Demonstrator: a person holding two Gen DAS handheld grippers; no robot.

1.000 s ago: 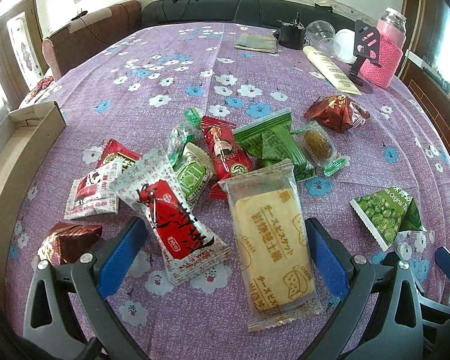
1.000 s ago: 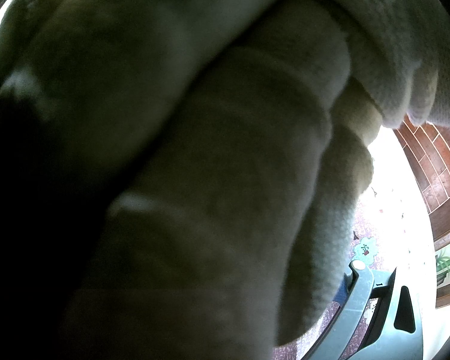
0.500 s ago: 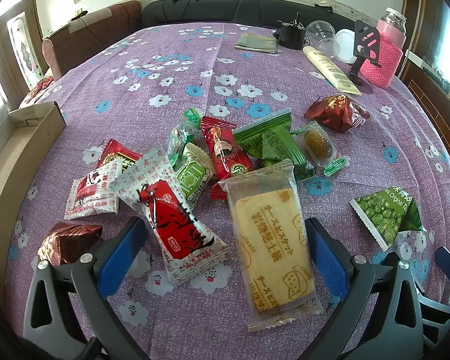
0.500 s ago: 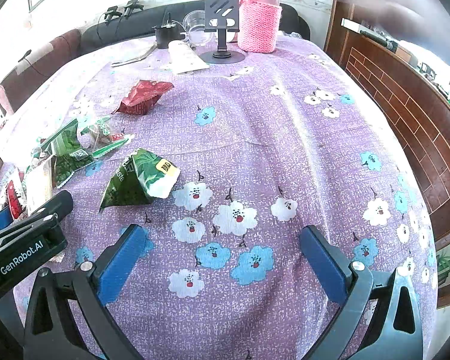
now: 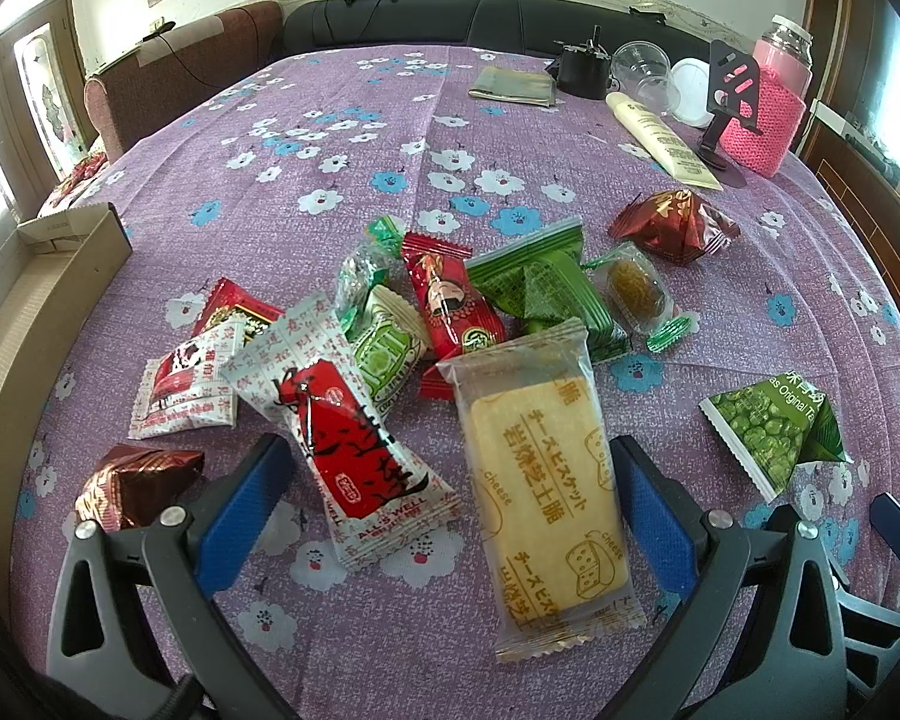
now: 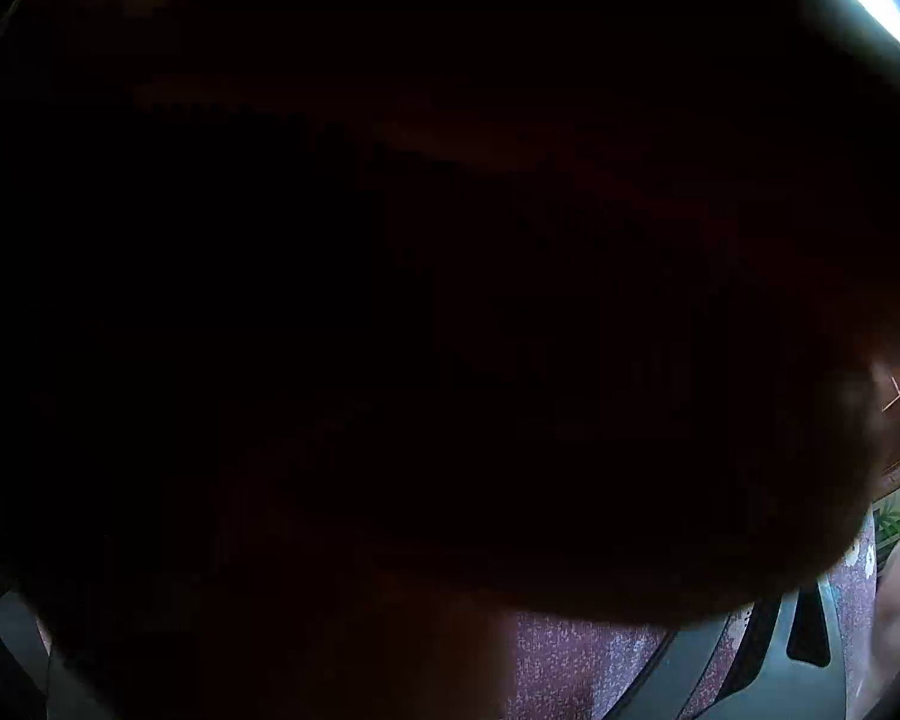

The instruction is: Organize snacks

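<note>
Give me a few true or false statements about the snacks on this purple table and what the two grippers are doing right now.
1. The left gripper is open. True.
2. The cheese biscuit pack lies between its jaws. True.
3. The green pea bag sits on top of the snack pile. False: it lies apart, on the tablecloth.
4. The right wrist view shows the snacks clearly. False: something dark covers nearly all of it.
5. The cardboard box holds several snacks. False: none show inside.
</note>
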